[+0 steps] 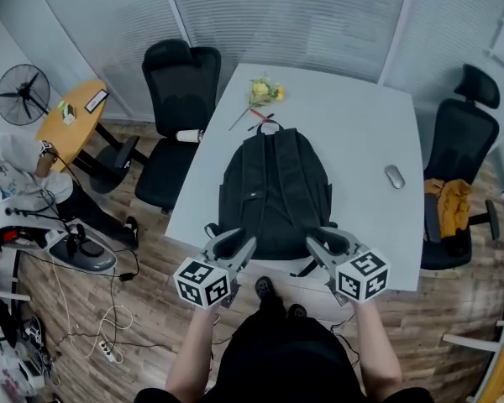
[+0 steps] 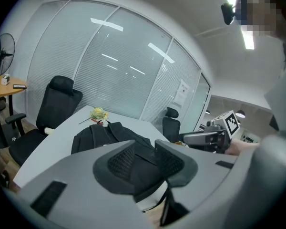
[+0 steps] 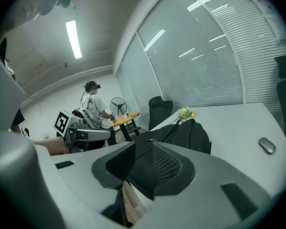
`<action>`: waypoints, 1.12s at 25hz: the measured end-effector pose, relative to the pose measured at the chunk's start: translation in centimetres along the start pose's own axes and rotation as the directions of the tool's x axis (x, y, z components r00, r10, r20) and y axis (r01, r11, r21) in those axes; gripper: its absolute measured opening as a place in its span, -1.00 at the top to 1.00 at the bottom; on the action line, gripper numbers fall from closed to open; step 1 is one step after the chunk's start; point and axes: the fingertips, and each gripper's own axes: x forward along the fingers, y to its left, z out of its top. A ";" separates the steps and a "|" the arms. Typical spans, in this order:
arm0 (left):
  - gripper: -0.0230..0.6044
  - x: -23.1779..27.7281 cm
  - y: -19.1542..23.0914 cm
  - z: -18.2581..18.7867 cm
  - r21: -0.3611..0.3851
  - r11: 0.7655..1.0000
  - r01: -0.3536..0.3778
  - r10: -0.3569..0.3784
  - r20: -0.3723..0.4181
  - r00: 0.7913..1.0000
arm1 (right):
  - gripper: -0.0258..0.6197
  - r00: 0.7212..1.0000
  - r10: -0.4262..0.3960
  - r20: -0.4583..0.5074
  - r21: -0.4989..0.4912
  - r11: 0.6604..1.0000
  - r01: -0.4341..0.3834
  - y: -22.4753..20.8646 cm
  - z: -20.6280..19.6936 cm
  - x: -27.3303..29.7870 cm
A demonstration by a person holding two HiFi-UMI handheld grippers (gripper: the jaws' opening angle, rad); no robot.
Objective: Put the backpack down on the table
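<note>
On the table [image 1: 353,133], backpack [image 1: 275,187] lies.

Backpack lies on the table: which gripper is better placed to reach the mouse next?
Right, probably: the right gripper is nearer the mouse; the left gripper would have to cross the backpack.

- The backpack [image 1: 275,193] lies on the table [image 1: 353,116], in the middle, reaching the near edge.
- The flowers [image 1: 265,91] lie behind it, by the far left corner.
- The mouse [image 1: 394,176] lies to its right, near the right edge.
- A chair [image 1: 172,116] stands at the left edge.
- A second chair [image 1: 458,166] stands at the right edge.
</note>
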 end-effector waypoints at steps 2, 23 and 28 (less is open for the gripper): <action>0.56 -0.4 -1.7 0.2 0.015 1.000 0.006 -0.007 0.020 1.000 | 0.57 1.000 0.015 0.013 -0.009 1.000 -0.015 0.9 -0.1 -0.9; 0.93 -8.0 -13.2 -1.0 0.128 0.990 -0.056 0.038 0.139 0.990 | 0.87 0.982 0.111 0.151 -0.098 0.990 -0.097 8.4 -0.7 -9.9; 0.93 -8.7 -14.2 -1.8 0.126 0.991 -0.053 0.034 0.146 0.989 | 0.89 0.976 0.130 0.176 -0.119 0.987 -0.110 10.1 -1.2 -11.2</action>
